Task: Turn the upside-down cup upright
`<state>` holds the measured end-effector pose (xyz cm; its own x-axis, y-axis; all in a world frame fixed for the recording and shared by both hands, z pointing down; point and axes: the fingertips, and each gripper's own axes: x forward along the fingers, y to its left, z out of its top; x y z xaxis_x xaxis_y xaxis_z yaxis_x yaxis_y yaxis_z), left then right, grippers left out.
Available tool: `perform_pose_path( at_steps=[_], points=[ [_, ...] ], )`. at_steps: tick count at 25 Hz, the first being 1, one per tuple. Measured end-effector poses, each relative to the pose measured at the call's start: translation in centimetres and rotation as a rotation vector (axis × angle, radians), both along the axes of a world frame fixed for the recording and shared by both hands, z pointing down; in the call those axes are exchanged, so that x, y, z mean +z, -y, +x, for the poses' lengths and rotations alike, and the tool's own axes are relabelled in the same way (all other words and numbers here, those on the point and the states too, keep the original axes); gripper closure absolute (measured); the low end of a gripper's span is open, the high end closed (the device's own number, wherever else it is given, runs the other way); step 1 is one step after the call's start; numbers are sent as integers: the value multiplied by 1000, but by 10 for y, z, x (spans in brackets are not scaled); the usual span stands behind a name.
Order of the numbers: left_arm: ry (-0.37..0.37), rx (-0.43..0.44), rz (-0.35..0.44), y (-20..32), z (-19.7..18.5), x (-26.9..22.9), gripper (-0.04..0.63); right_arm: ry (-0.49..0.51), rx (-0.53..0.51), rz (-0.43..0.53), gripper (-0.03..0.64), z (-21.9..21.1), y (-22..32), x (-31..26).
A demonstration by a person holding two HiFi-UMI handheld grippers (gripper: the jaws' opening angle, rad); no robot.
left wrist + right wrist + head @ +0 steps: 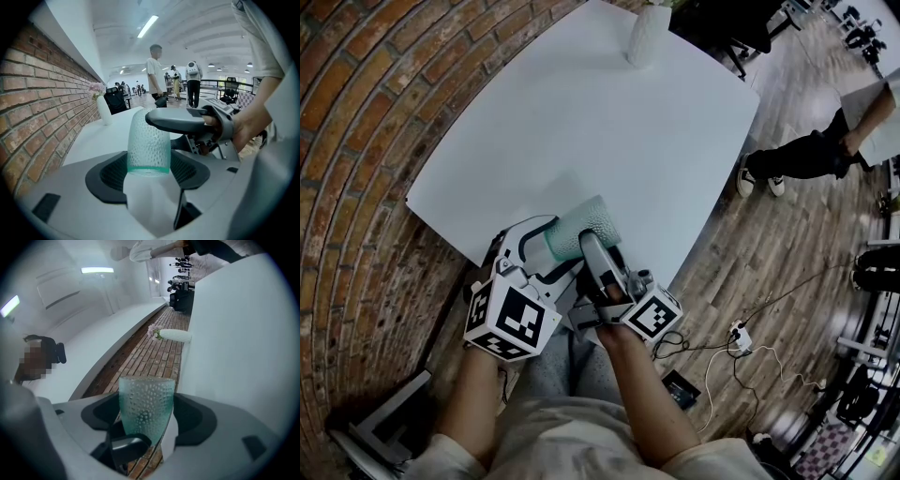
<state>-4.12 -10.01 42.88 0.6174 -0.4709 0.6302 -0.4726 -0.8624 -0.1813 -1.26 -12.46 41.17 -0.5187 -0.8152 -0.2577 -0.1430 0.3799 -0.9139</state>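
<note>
White table point(581, 122) over brick and plank flooring, and right at its near edge the teal dimpled glass cup point(579, 232) lies tipped over. The left gripper point(148, 165) and the right gripper point(146, 425) both have their jaws closed on its sides. If they twist against each other, I reckon the slick glass squirts free and drops off the edge.

Left hand-held gripper point(149, 169), right one point(146, 420): seemingly clamped.
</note>
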Motion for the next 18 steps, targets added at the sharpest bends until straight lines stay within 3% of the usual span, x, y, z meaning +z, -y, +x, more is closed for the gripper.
perform_pose_path(
  at_steps=[8, 18],
  points=[
    [-11, 19, 2, -3, 4, -2, 307, -50, 25, -17, 270, 8, -3, 3],
    [-13, 27, 2, -5, 4, -1, 308, -26, 83, 8, 270, 31, -1, -6]
  ],
)
